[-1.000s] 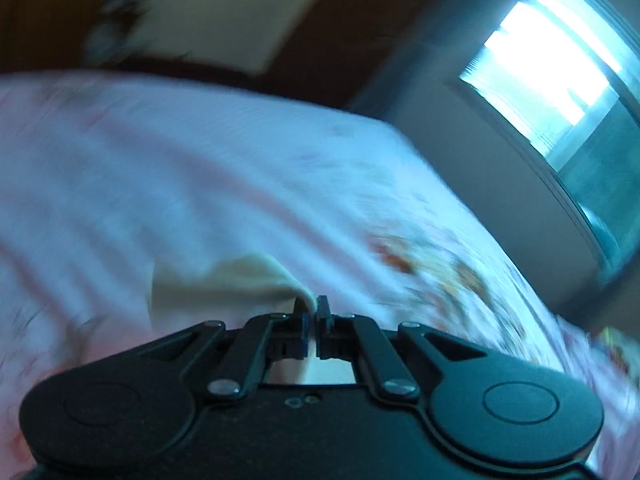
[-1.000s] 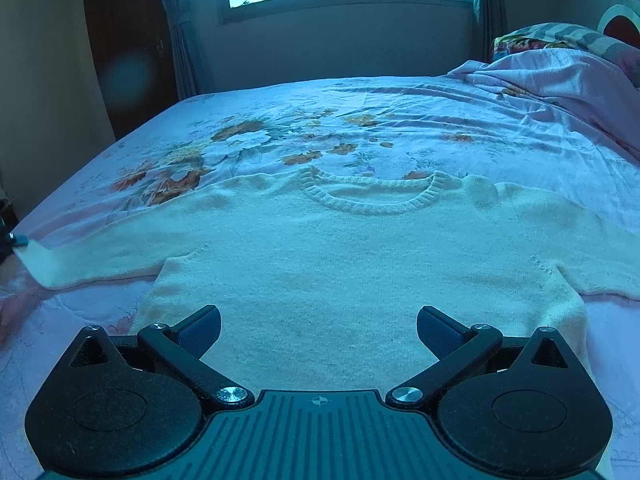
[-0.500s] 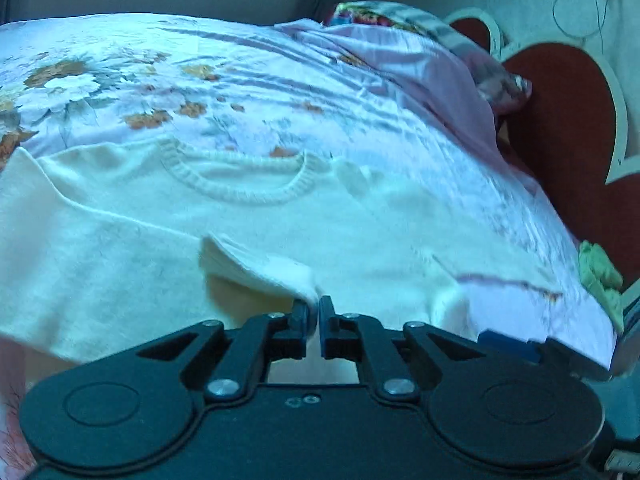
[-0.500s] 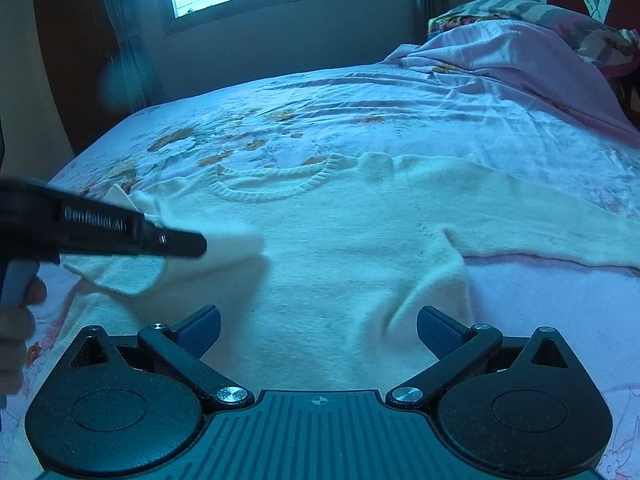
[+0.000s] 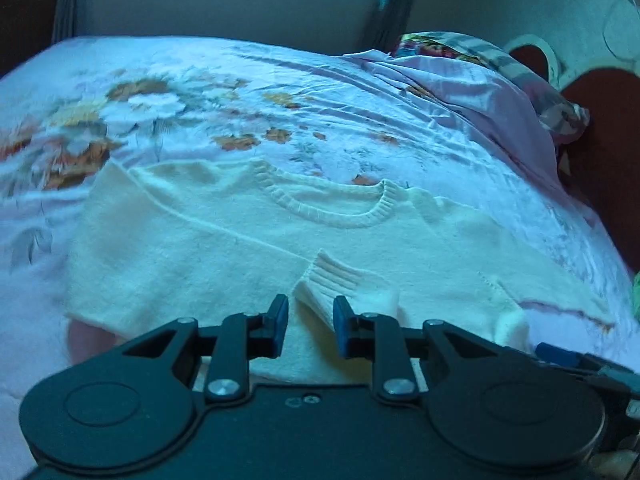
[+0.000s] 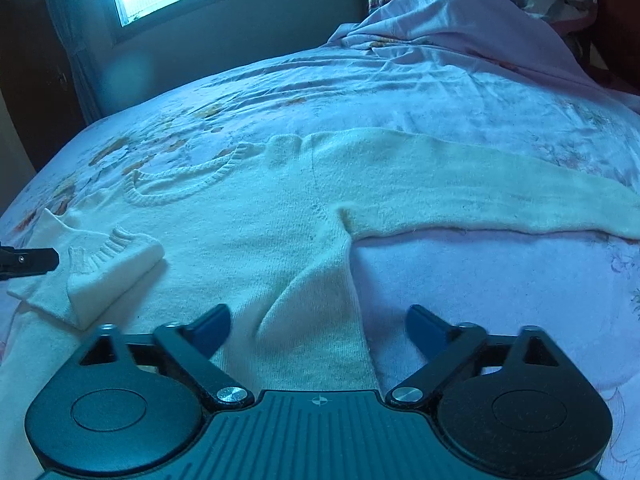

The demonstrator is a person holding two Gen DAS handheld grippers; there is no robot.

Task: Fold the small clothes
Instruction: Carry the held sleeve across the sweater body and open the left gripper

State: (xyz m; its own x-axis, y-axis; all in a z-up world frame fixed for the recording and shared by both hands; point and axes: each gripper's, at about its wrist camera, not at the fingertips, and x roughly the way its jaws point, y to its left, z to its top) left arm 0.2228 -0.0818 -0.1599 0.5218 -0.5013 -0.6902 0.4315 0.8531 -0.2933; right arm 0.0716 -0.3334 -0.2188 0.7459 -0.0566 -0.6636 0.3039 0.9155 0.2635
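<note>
From the left wrist, the left gripper (image 5: 307,322) has just been opening; the cream knitted sweater's (image 5: 224,240) ribbed cuff (image 5: 336,280) lies freed between its jaws, and could snag.

From the right wrist, the right gripper (image 6: 318,330), closing but wide, holds nothing, straddling the sweater's side edge on the floral bedsheet (image 6: 480,92); it may pinch sheet.

The left gripper (image 5: 307,322) is opening, its jaws just parting off the ribbed cuff (image 5: 334,276), now lying folded across the sweater (image 6: 256,248). The right gripper (image 6: 318,326) is narrowing its jaws over the sweater's side edge, pads not touching cloth.
</note>
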